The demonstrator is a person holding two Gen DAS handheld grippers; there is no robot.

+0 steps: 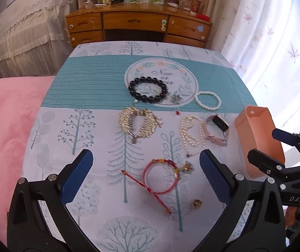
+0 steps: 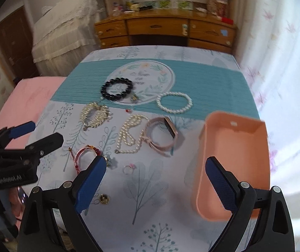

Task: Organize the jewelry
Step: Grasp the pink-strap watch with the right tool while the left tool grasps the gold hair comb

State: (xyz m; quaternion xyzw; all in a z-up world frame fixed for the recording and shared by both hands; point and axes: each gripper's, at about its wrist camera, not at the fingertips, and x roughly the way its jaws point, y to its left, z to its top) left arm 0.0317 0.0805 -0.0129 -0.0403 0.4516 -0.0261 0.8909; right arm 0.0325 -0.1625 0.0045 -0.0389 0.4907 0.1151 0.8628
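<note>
Peach plastic, the tray (image 2: 234, 147) sits at the right edge of the tree-print cloth (image 2: 150, 189), and the jewelry lies spread to its left. Nearest the tray is a pink watch (image 2: 162, 136), then a pearl necklace (image 2: 131, 134); a red cord bracelet (image 1: 160, 176) lies further left. Beyond the tray rests a pearl bracelet (image 2: 174, 103). Left gripper (image 1: 145, 176) and right gripper (image 2: 156, 184) both hover spread wide, holding nothing.
</note>
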